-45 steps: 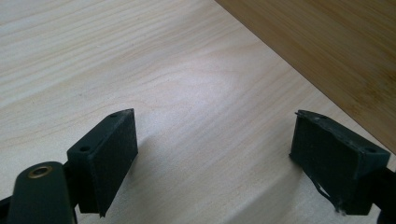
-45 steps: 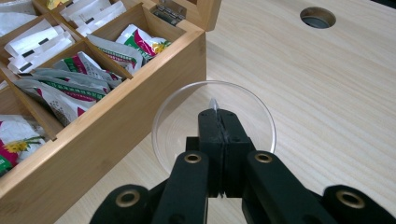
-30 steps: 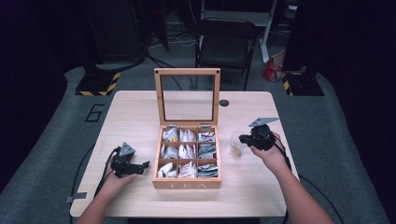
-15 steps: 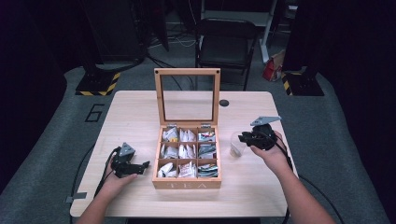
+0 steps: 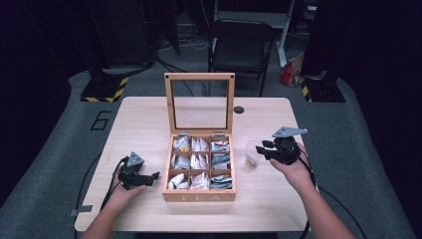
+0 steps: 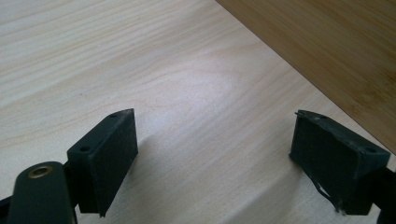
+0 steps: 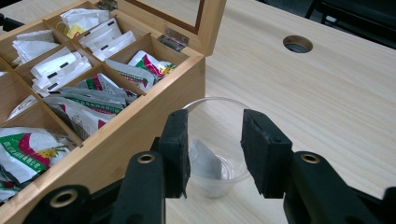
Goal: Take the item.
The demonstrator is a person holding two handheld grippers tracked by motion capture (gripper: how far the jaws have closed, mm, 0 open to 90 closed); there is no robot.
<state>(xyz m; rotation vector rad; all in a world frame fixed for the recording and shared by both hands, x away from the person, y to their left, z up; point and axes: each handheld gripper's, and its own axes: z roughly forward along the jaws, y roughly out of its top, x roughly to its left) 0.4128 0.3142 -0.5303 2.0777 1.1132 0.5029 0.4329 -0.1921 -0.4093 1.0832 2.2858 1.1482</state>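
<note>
An open wooden tea box (image 5: 199, 196) stands mid-table, its compartments full of tea bags (image 7: 88, 100). Just right of it is a clear plastic cup (image 5: 251, 155) with one tea bag (image 7: 203, 161) lying inside. My right gripper (image 5: 260, 149) hovers at the cup's right side. In the right gripper view its jaws have just been opening above the cup (image 7: 219, 116); nothing is pinched in that gripper (image 7: 215, 144). My left gripper (image 5: 152, 178) rests on the table left of the box, and the left gripper view shows it (image 6: 212, 154) wide open over bare wood.
The box's glass lid (image 5: 199, 75) stands upright at the back. A round cable hole (image 5: 239, 109) sits behind the cup. A black chair (image 5: 241, 45) stands beyond the table's far edge. Cables trail from both grippers off the near edge.
The right gripper has drawn back a little to the right of the cup. The left hand and gripper have kept still.
</note>
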